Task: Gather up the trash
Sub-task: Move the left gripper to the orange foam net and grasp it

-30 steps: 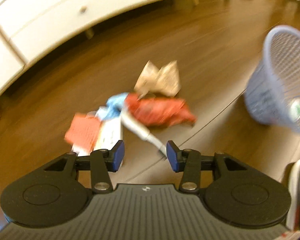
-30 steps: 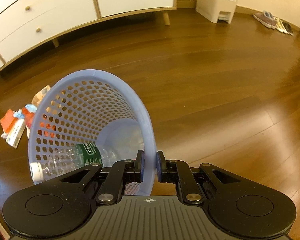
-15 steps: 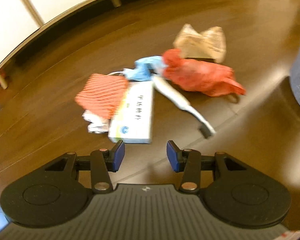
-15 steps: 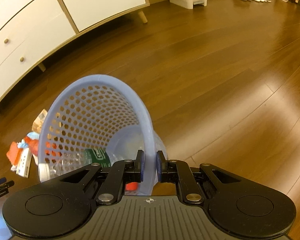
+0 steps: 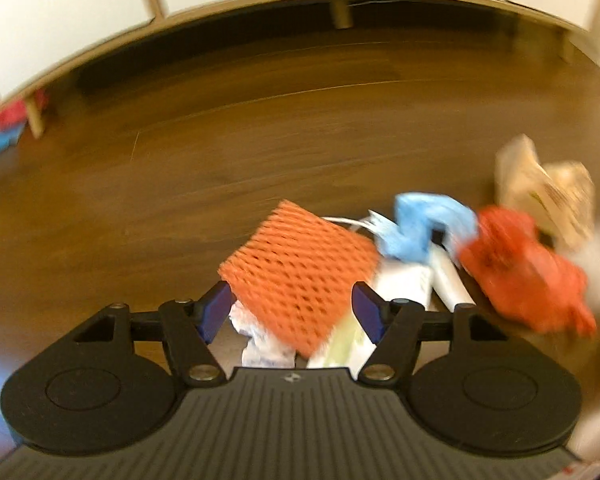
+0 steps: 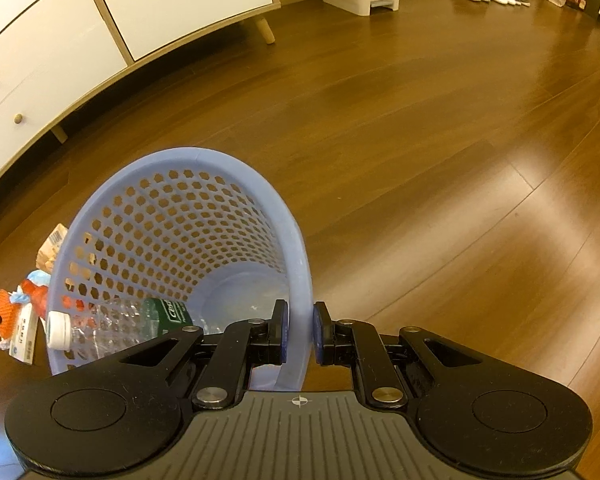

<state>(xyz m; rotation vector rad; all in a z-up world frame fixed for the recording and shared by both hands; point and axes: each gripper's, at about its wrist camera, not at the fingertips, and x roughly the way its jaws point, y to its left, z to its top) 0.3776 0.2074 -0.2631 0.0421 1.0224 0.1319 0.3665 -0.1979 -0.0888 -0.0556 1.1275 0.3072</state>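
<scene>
green bottle label, lettering only partly legible

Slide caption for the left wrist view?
Open left tongs straddle an orange foam net atop the floor trash pile.

Left wrist view sits low and close over the trash pile on the floor, facing the white cabinet; right wrist view looks down into the blue basket from just behind its rim, catching the same pile at far left.
</scene>
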